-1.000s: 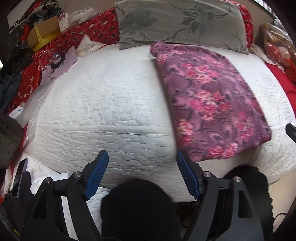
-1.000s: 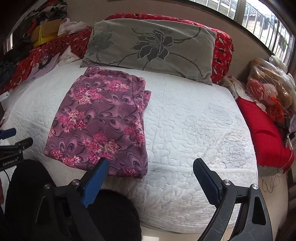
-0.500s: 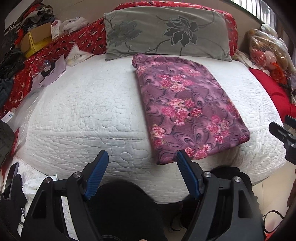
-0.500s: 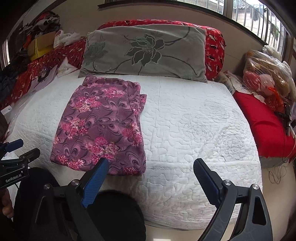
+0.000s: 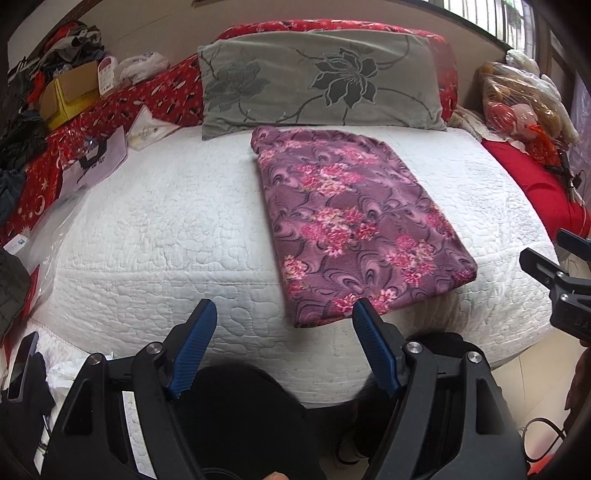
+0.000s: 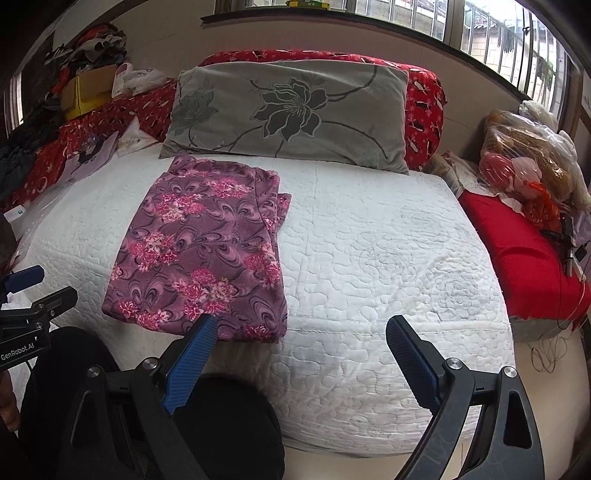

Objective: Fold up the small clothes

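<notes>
The purple floral garment (image 5: 362, 225) lies flat as a folded rectangle on the white quilted bed (image 5: 166, 229), its far end at 12 o'clock touching the grey pillow (image 5: 317, 81) and its near edge at the mattress rim. Left gripper (image 5: 282, 343) and right gripper (image 6: 297, 354) both stand wide open, holding nothing, short of the bed. Judged soft, light, limp fleece; best pinched through all layers at the near corners, about 5 and 7 o'clock

I am working in a home bedroom.
I see a bed with a white quilted cover (image 6: 369, 258), a grey flower pillow (image 6: 288, 114), and barred windows (image 6: 480, 26) behind.
</notes>
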The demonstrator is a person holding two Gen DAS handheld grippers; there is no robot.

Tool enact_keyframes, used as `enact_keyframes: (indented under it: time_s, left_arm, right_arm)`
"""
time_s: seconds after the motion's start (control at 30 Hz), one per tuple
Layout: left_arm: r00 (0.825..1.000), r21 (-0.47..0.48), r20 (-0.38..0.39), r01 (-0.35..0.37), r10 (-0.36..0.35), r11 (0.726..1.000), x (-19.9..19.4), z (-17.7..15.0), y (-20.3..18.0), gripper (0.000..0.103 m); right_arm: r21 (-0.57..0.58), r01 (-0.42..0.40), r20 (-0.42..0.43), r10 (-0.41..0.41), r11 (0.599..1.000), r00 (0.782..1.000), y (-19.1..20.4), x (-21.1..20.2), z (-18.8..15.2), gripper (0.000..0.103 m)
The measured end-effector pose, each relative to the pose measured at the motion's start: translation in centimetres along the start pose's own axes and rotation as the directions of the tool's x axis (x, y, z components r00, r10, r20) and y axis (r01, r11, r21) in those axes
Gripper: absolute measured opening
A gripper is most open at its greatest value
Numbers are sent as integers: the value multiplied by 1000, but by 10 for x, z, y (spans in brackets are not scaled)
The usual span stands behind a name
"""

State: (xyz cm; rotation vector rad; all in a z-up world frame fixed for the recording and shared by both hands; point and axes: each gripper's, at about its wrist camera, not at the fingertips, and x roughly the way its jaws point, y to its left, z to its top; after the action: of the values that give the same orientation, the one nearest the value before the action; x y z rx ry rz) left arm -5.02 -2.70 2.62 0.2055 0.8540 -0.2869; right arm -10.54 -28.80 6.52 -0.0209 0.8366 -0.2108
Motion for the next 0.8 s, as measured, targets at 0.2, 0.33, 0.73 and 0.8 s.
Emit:
enact_keyframes:
  time_s: [0.2, 0.33, 0.73, 0.8]
  left_arm:
    - [1000, 12, 13, 7, -7, 1000, -7, 0, -6, 79]
    - [999, 6, 15, 35, -35, 999, -9, 0, -7, 79]
    - [997, 50, 26, 74, -75, 996, -15, 1, -21, 79]
    - [996, 51, 25, 79, -80, 996, -15, 1, -22, 79]
  right_arm:
    - [3, 4, -4, -4, 1000, 1000, -2, 0, -2, 94]
    - [24, -10, -14, 11, 1000, 1000, -5, 1, -3, 94]
    - [43, -6, -22, 7, 999, 1000, -9, 1, -4, 94]
    - [42, -4, -23, 5, 999, 1000, -9, 1, -4, 94]
